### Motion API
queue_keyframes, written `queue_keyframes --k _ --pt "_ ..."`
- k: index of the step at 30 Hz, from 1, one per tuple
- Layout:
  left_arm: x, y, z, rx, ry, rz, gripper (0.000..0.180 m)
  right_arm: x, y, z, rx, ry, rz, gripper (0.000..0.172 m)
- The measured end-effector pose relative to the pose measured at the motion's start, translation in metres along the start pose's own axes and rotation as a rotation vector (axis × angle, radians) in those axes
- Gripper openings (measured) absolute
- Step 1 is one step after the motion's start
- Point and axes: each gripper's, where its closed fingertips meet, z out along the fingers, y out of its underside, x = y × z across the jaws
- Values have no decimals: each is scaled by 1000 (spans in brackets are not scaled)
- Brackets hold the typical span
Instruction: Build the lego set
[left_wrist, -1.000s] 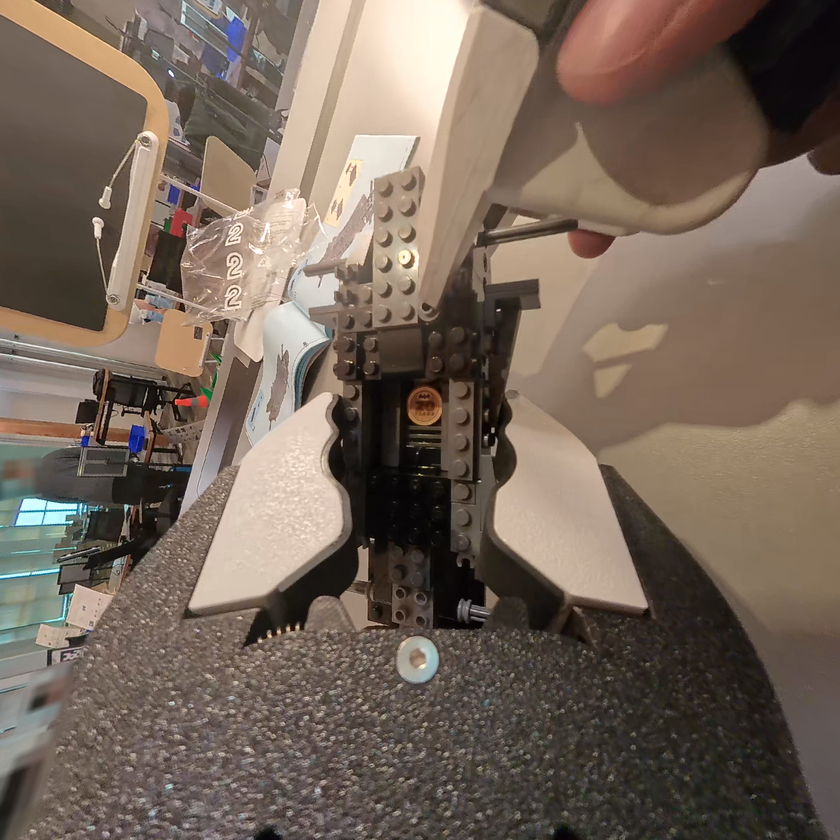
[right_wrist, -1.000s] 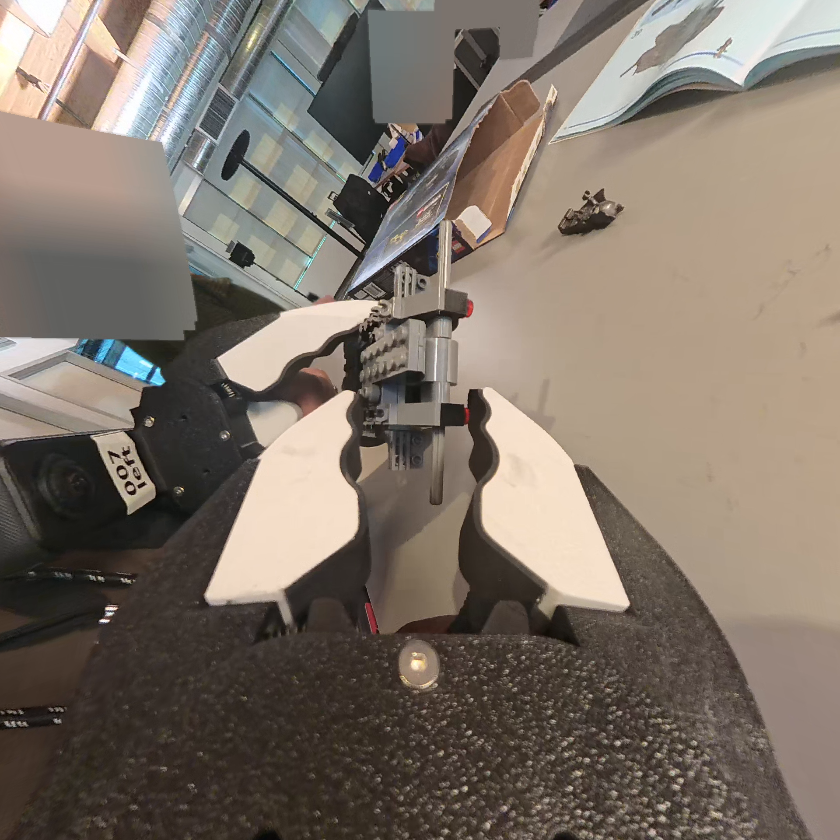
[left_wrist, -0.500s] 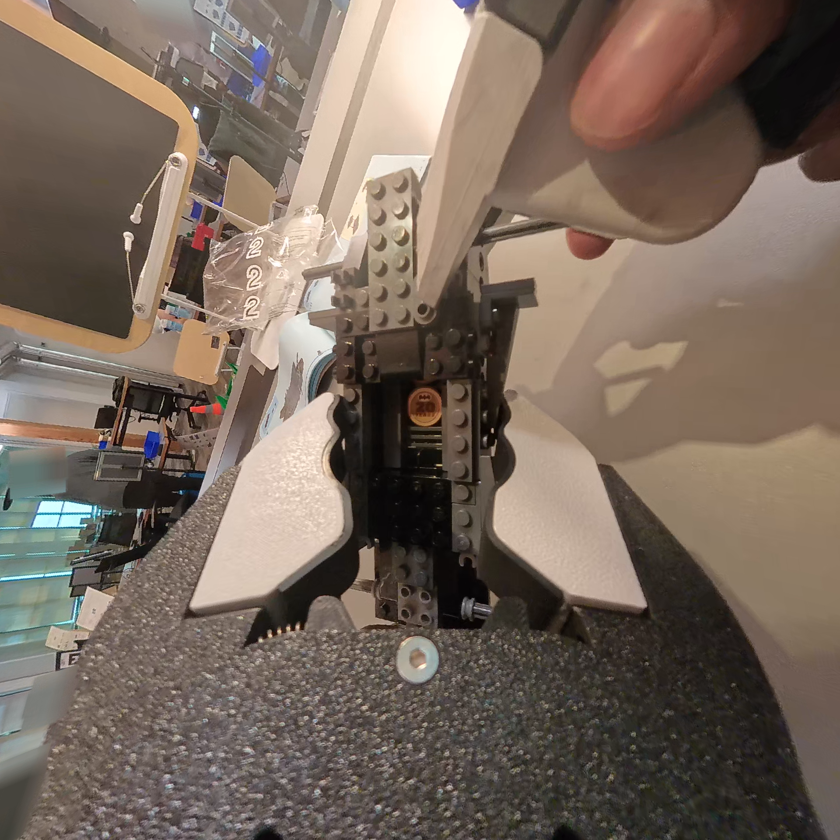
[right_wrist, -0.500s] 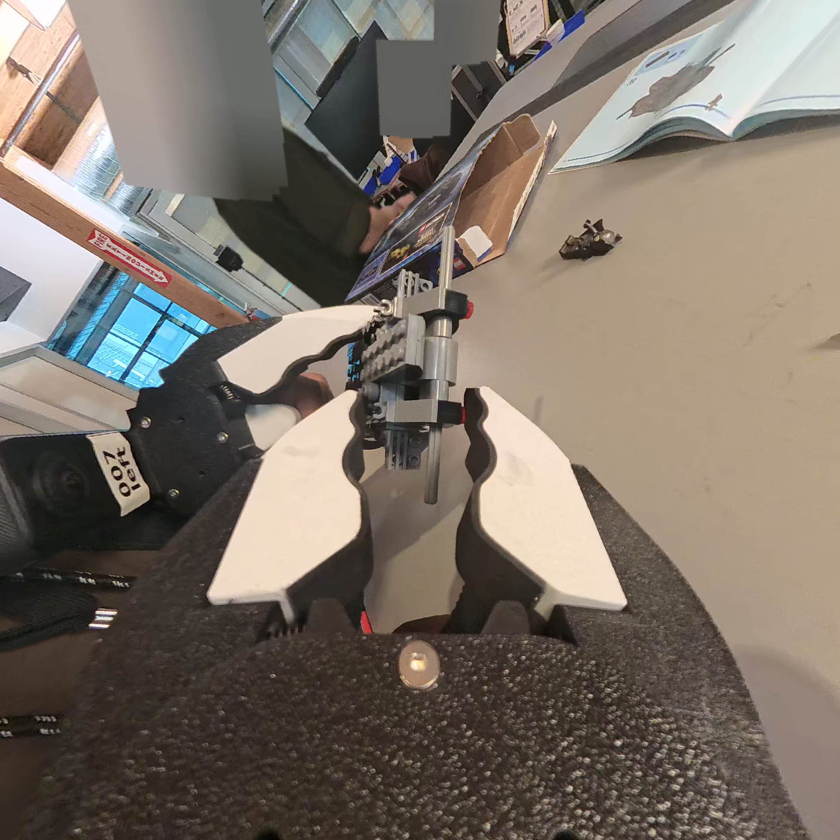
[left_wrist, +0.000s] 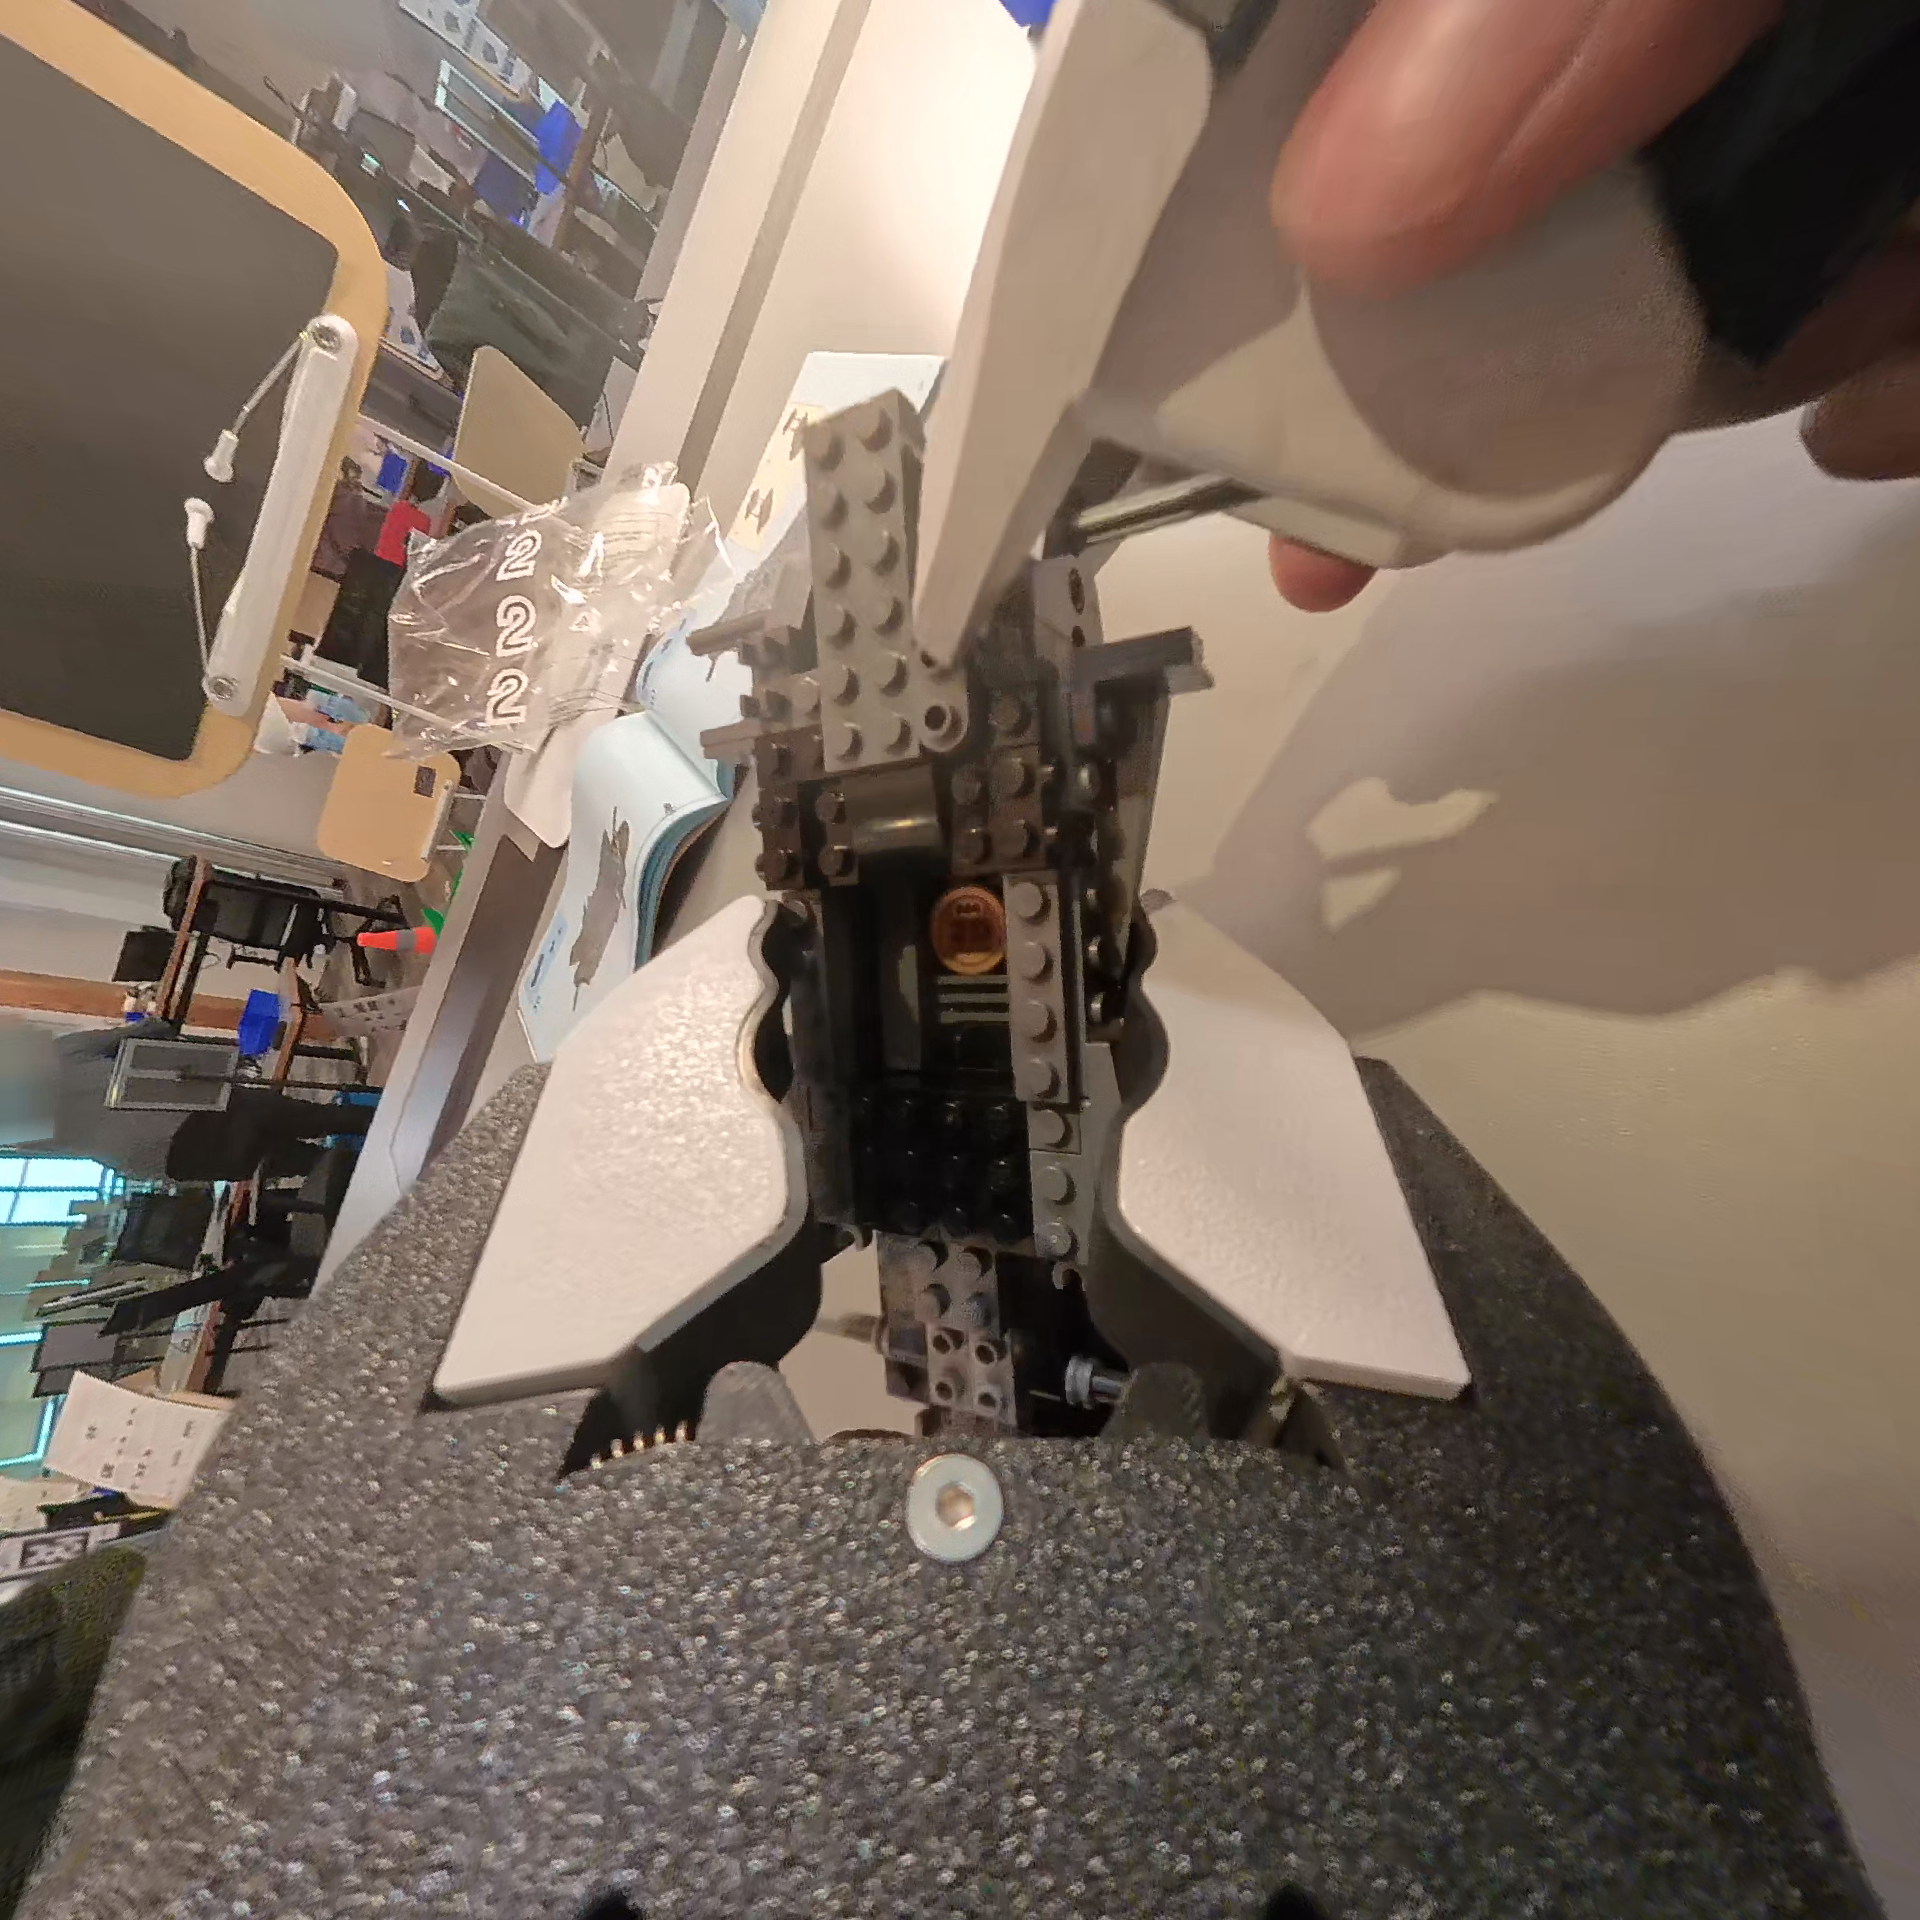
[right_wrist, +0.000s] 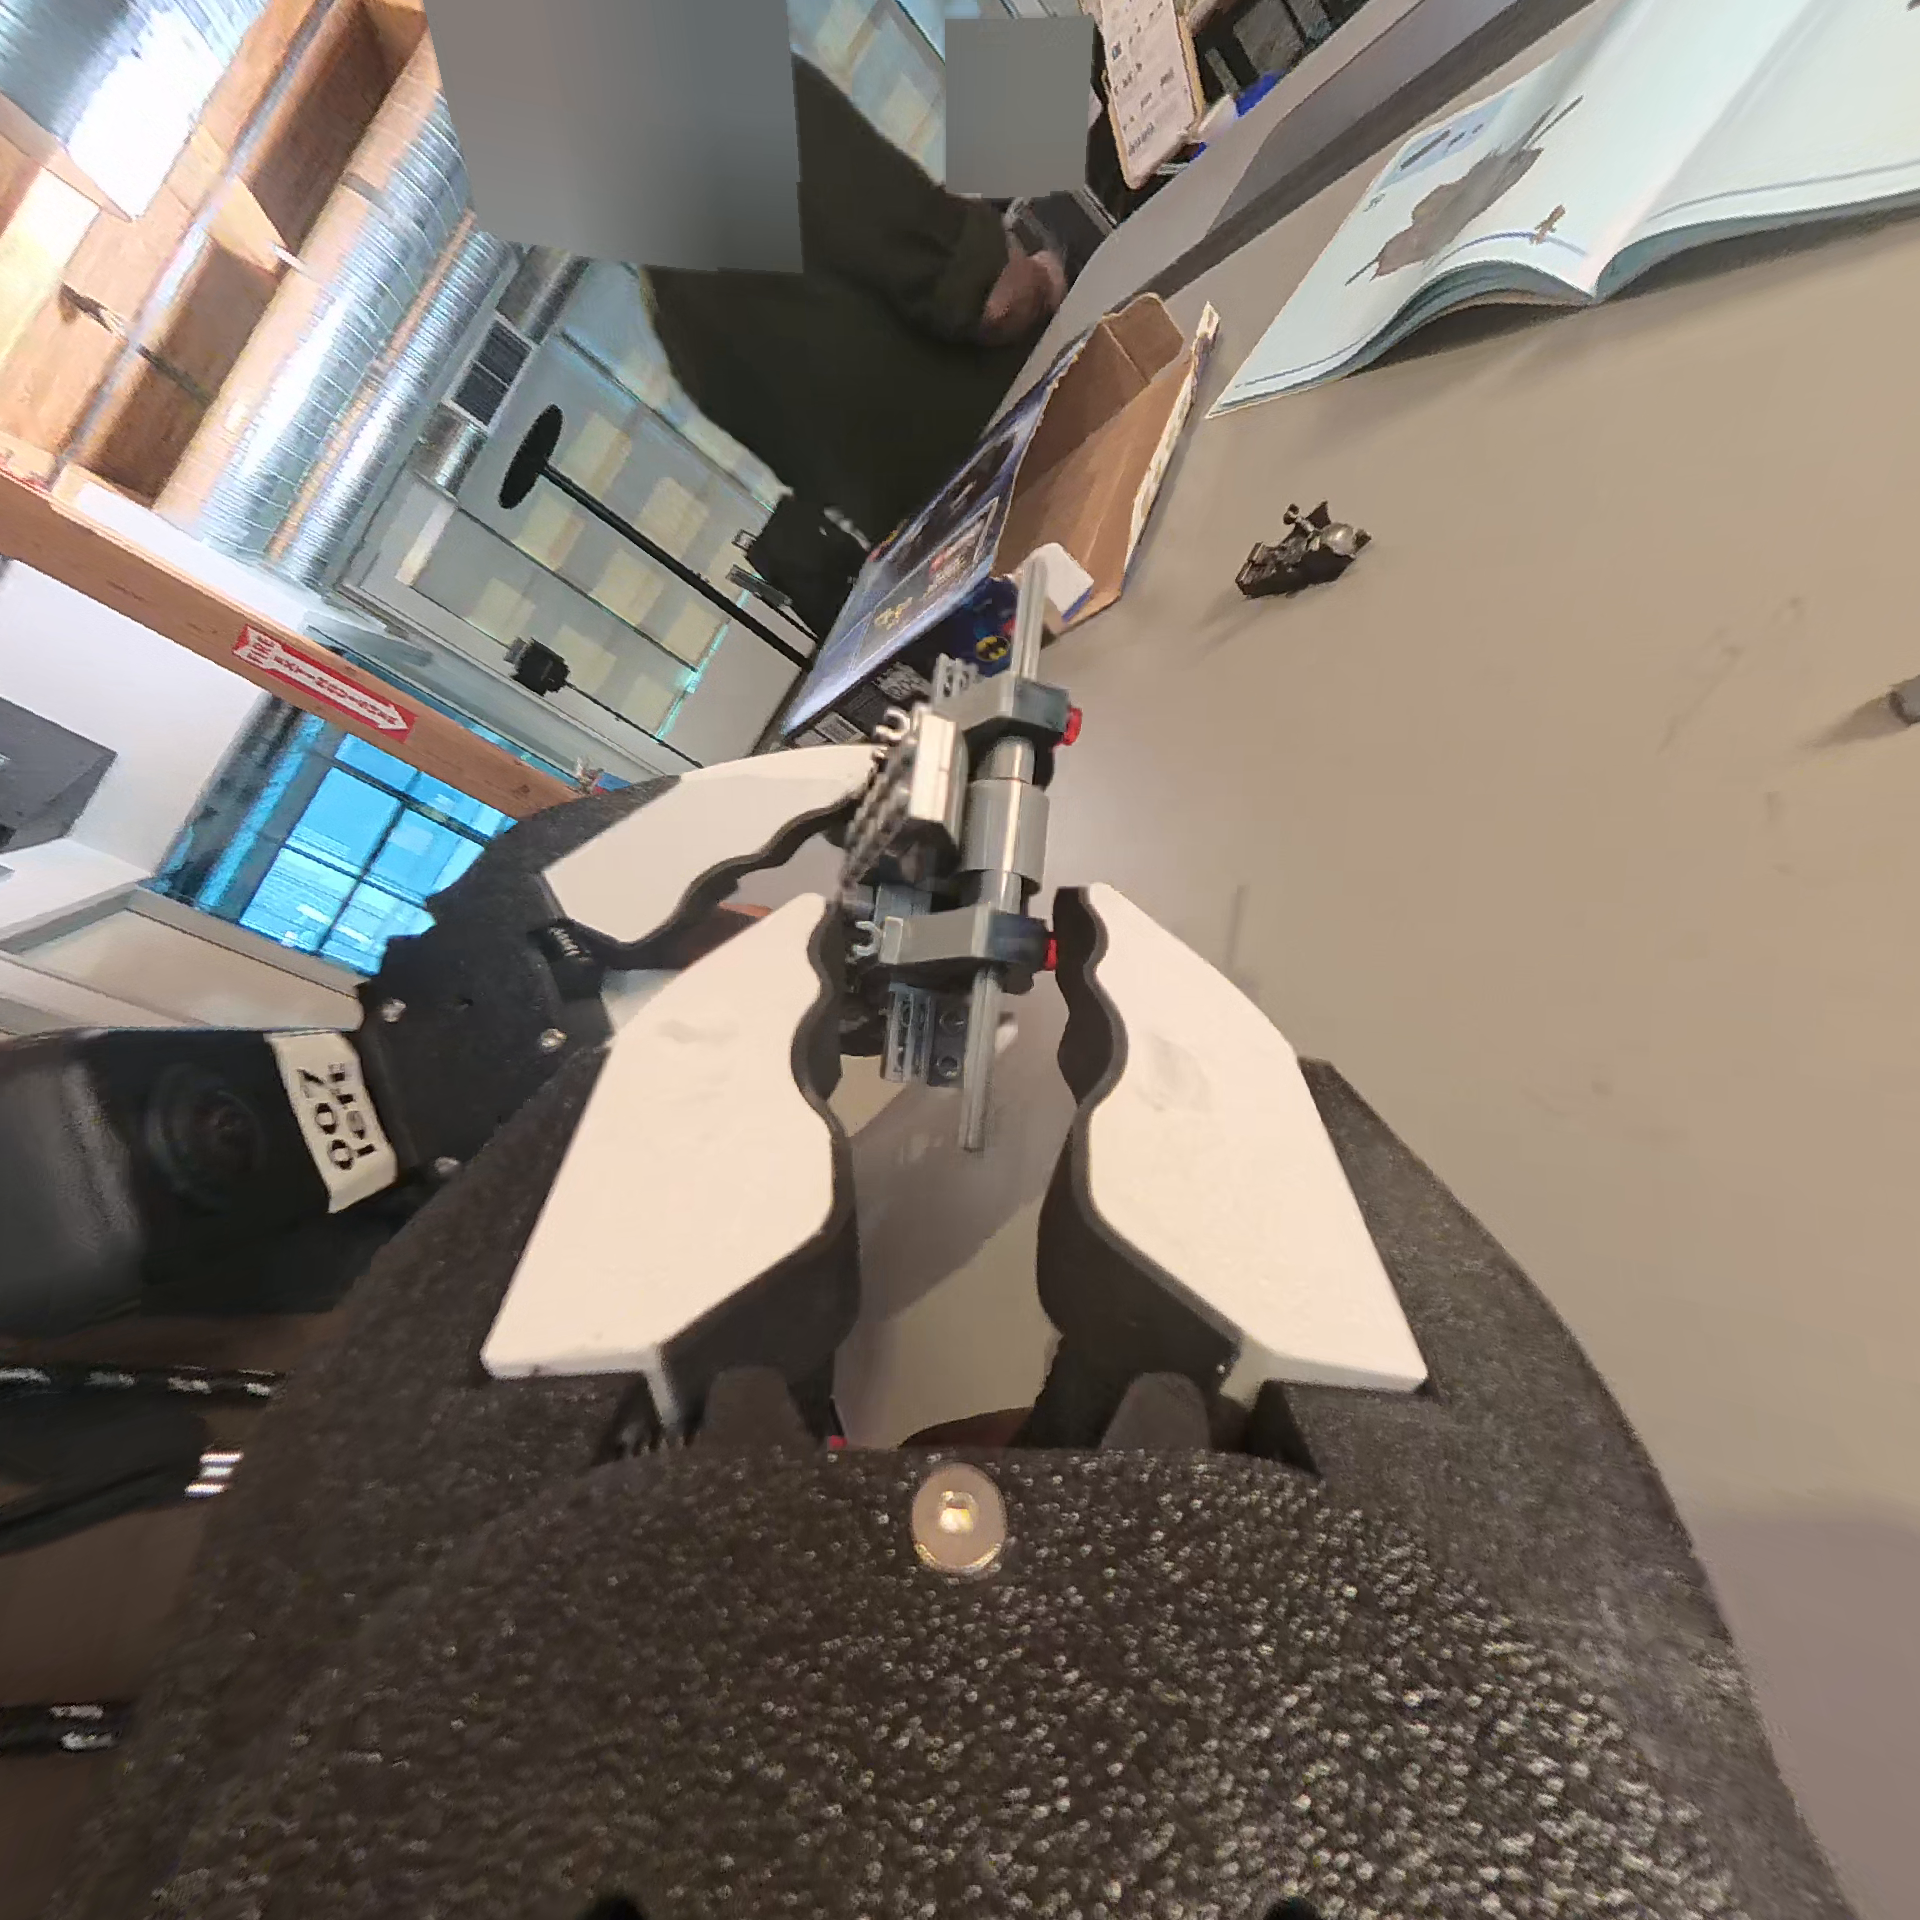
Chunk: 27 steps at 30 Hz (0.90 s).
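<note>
A dark grey and black brick-built model (left_wrist: 940, 1039) sits lengthwise between the fingers of the left gripper (left_wrist: 956, 997), whose pads press on its two long sides, so it is held up off the grey table (right_wrist: 1558, 935) with its studded face towards that gripper's camera. Held this way, its far end sticks out past the fingertips, free to be reached.

The model is long and narrow: black studs at its middle, a round gold tile (left_wrist: 966, 928) above them, a lighter grey studded plate (left_wrist: 868, 582) at the far end, and a thin grey axle (right_wrist: 1003, 862) running through grey sleeves with red pin ends.

The right gripper (right_wrist: 951, 940) is narrowed around that far end. Its right pad touches a red pin (right_wrist: 1049, 951); whether the left pad presses too cannot be told. In the left wrist view, one of its white fingers (left_wrist: 1039, 343) lies against the light plate.

Farther off on the table lie a small dark brick piece (right_wrist: 1299, 556), an open booklet (right_wrist: 1621, 177), an open cardboard box (right_wrist: 1101, 457) and a clear plastic bag (left_wrist: 540, 623).
</note>
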Motion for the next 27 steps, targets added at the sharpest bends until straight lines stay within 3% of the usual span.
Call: queue_keyframes --k 9,27 --pt "12 18 11 -24 30 -26 61 3 13 8 -48 -53 70 32" --pt "18 12 13 -28 21 24 60 7 20 13 -113 -17 51 36"
